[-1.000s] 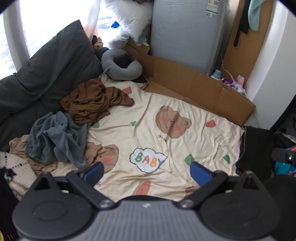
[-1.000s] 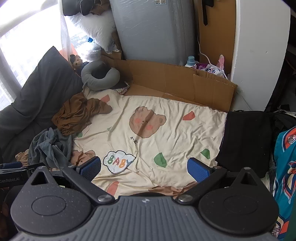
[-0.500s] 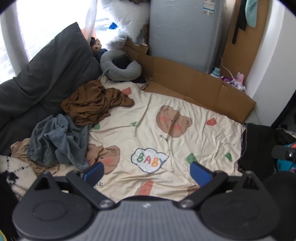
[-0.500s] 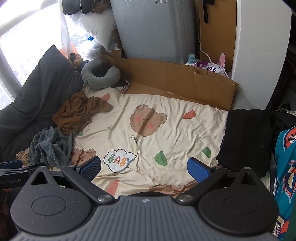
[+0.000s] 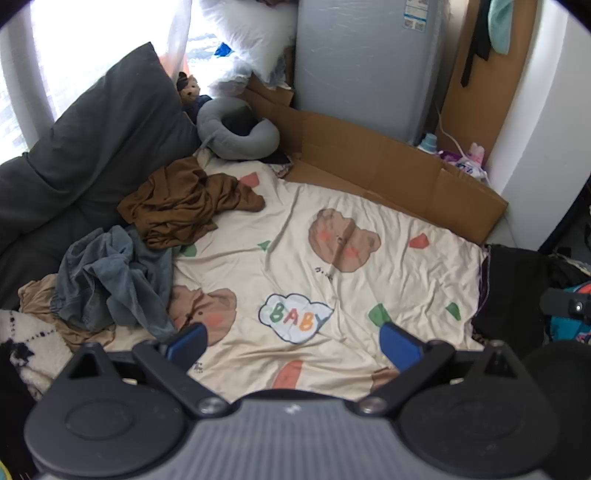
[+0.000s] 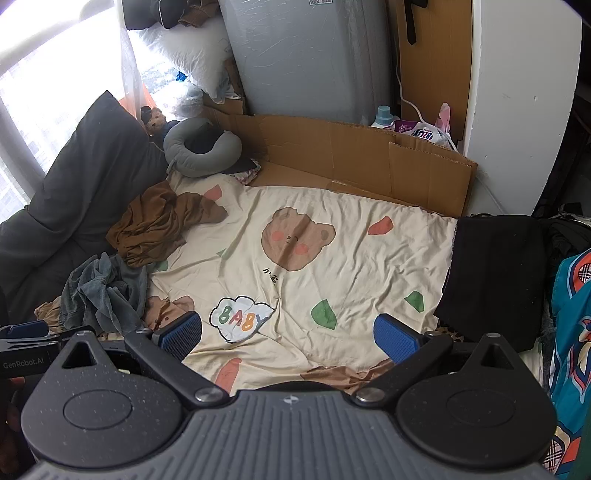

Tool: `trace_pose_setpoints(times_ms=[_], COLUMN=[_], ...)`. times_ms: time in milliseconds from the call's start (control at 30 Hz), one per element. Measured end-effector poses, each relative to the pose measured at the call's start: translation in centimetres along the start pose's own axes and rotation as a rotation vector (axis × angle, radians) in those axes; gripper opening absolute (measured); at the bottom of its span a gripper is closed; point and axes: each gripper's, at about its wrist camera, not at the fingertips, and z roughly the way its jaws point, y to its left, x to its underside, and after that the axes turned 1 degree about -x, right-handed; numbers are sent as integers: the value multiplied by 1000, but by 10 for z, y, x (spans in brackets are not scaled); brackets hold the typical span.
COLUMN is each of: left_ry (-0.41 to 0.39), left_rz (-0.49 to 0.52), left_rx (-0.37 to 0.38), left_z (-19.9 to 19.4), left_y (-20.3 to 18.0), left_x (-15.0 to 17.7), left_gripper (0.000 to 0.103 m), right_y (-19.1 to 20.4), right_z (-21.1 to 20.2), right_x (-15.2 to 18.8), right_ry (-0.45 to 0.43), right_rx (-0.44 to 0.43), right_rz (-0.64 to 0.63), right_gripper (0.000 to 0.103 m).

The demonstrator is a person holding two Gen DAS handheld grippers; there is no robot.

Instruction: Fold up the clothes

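At the far left, a dark grey cushion (image 5: pixel 92 147) leans against a bright window. Just in front of it, at the left edge of a cream bedsheet (image 5: pixel 369 280) printed with bears and a "BABY" cloud, lies a heap of unfolded clothes. A crumpled blue-grey garment (image 5: pixel 110 280) sits nearest the camera, overlapping a tan garment (image 5: pixel 37 299) beneath it and touching a rumpled brown garment (image 5: pixel 177 203) farther back. A white fleecy fabric with a dark pattern (image 5: pixel 26 339) shows at the lower left corner. Behind the brown garment rests a grey neck pillow (image 5: pixel 240 144), with a small teddy bear (image 5: pixel 188 88) beside it.

The left tool (image 5: pixel 291 341) hovers above the near edge of the sheet, its two blue-padded fingers spread wide apart and holding nothing. The middle of the sheet is bare cloth, wrinkled.

Behind the sheet, flattened cardboard (image 5: pixel 388 173) stands along the far edge, and a tall grey appliance (image 5: pixel 369 66) rises behind it, with a white pillow (image 5: pixel 255 33) to its left.

From the other camera, the right tool (image 6: pixel 288 334) also hangs over the near edge of the sheet, fingers parted wide and empty. Part of the left tool shows at that view's left edge. To the right of the sheet lies a flat black garment (image 6: pixel 495 273), touching the sheet's right edge. At the far right is a teal patterned fabric (image 6: pixel 572 314), and a white wall (image 6: pixel 517 74) stands behind.
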Motion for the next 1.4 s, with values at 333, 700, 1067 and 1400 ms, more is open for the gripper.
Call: trace_pose_setpoints(times_ms=[333,700,1067,1400], left_ry=[-1,-12,-18,-7], left_rz=[-3,-6,-14,10], left_rx=[5,3,-7,6], left_z=[0,-1,-3,-11], left_y=[-1,1,1,6], left_x=[-2,-1,-2,-12], left_gripper=[100,100,100,100], right_y=[-1,7,7,8], right_z=[0,-1,-3,-13], right_x=[1,2,1,-9], right_ry=[1,-9,-15,-16], right_rx=[-6,31,28,44], right_rz=[7,-45,-34,-38], right_gripper=[102,102,102,102])
